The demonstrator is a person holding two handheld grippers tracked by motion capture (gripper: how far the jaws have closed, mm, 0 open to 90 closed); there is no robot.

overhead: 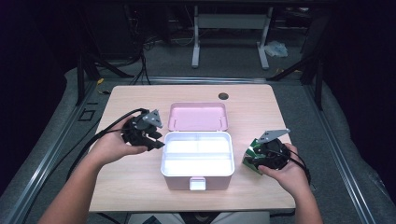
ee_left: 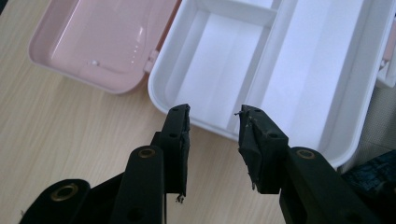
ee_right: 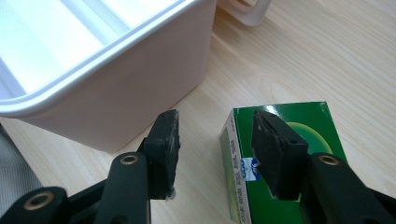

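While the left hand-held gripper (ee_left: 212,116) hangs half open and empty over the white box's (overhead: 197,173) left rim, the right hand-held gripper (ee_right: 215,123) stands half open beside the green carton (ee_right: 285,140) on bare desk (overhead: 126,182).

Pink box (overhead: 197,158), open, at the table's middle. Lid (overhead: 198,116) thrown back flat on the far side, hollow side up, joined to the body along the hinge edge. Inside sits a white tray (ee_left: 261,56) with a long trough and smaller sections set off by dividers; nothing in them. Pink latch tab (overhead: 196,183) on the near wall.

Green carton (ee_right: 285,154), small, glossy, white side panel with print. It lies on the wood right of the box, close by, not touching.
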